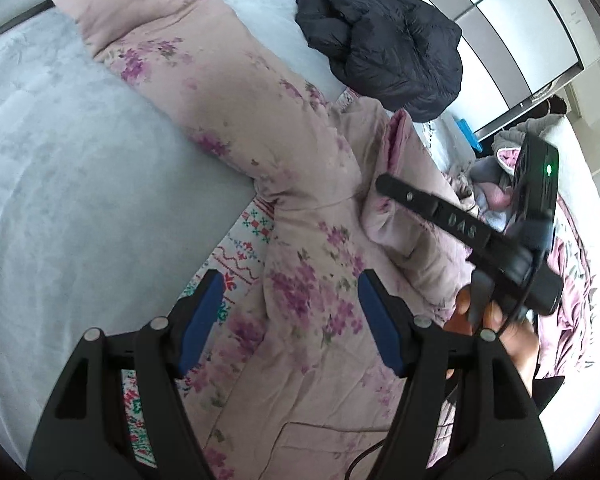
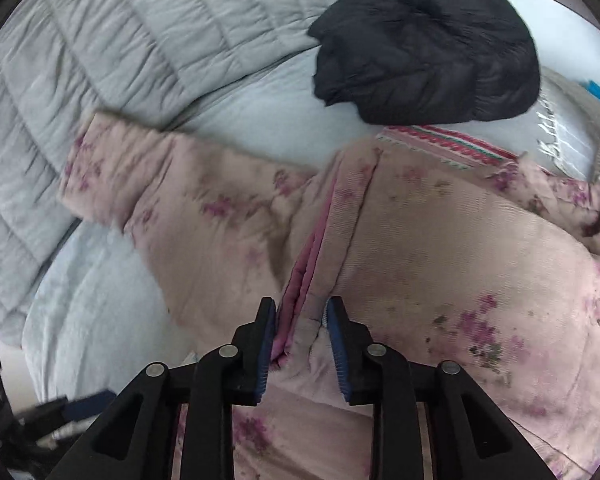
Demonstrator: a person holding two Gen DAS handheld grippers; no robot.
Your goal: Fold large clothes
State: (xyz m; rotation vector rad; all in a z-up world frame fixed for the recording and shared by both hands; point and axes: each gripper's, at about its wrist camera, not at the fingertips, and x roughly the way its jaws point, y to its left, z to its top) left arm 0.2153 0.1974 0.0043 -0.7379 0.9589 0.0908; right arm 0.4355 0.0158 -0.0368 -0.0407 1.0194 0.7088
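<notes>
A pink padded coat with purple flowers lies spread on the bed, one sleeve stretched toward the upper left. My left gripper hovers open over the coat's body, its blue pads wide apart with nothing between them. My right gripper points down at the coat's front edge. A fold of that pink edge stands between its jaws, which are narrowly apart and not pressing it. In the left wrist view the right gripper reaches in from the right, held by a hand.
A black puffer jacket lies bunched at the far side of the bed. A pale blue blanket covers the mattress, and a grey quilt lies behind. A patterned cloth lies under the coat. More clothes are heaped at the right.
</notes>
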